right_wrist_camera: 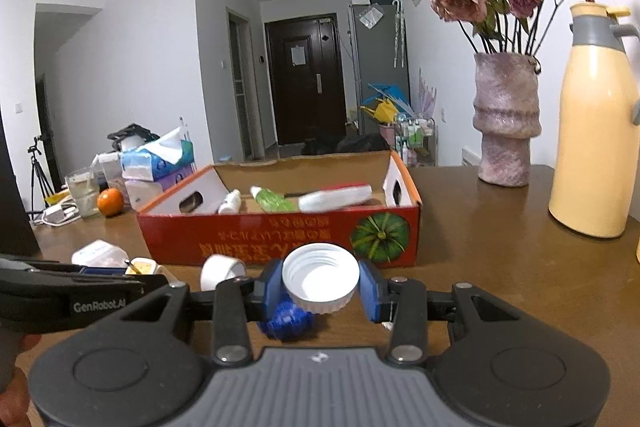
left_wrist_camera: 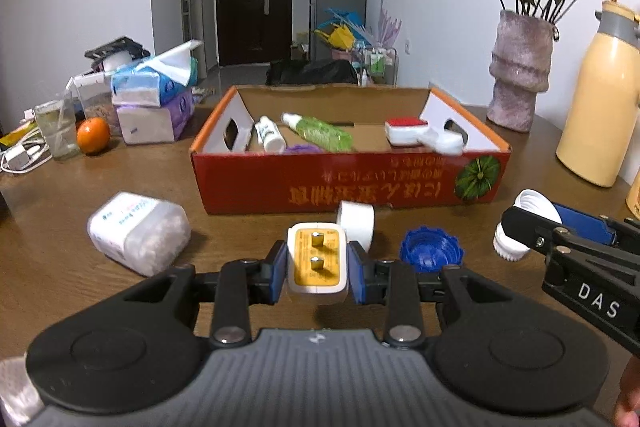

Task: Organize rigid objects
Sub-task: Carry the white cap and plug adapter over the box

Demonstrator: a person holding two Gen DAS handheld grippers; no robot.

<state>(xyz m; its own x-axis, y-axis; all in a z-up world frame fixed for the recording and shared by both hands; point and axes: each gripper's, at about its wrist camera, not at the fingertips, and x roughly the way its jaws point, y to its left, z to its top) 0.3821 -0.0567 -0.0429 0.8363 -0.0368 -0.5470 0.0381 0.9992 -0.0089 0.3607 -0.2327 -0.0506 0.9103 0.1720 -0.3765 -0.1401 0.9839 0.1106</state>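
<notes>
My left gripper is shut on a white and yellow plug adapter, prongs facing out, just above the table in front of the red cardboard box. My right gripper is shut on a white ribbed bottle cap, also seen in the left wrist view. A blue flower-shaped lid and a white cap lie on the table between them. The box holds a green bottle, a small white bottle and a red-topped white brush.
A clear plastic packet lies at front left. Tissue packs, an orange and a glass stand at far left. A pink vase with dried roses and a yellow thermos stand at right.
</notes>
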